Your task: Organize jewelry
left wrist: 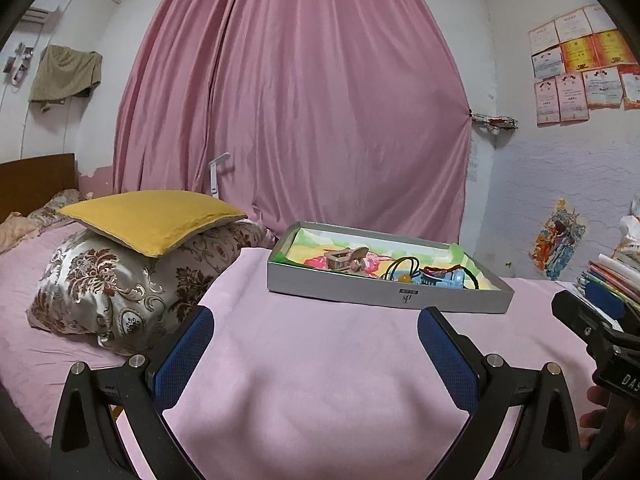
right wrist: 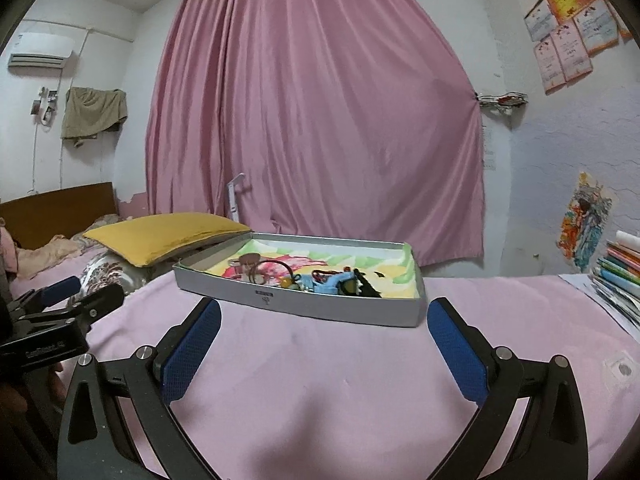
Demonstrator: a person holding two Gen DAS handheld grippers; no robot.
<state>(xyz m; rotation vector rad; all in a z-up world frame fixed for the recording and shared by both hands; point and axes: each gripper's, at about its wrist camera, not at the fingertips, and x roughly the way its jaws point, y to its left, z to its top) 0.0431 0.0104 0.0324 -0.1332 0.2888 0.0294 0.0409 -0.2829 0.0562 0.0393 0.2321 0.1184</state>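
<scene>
Jewelry lies heaped inside a shallow grey box on the pink cloth, ahead of both grippers and untouched by either. At far left a patterned pillow carries a yellow cushion. Next comes the left gripper, its blue-padded fingers spread wide with nothing between them, hovering just short of the box's near wall. Within the box, a tan clip sits leftmost, then black cords with an orange bead, then a blue clip. The right gripper is likewise spread and empty, close to the box front. At far right stands a stack of books.
</scene>
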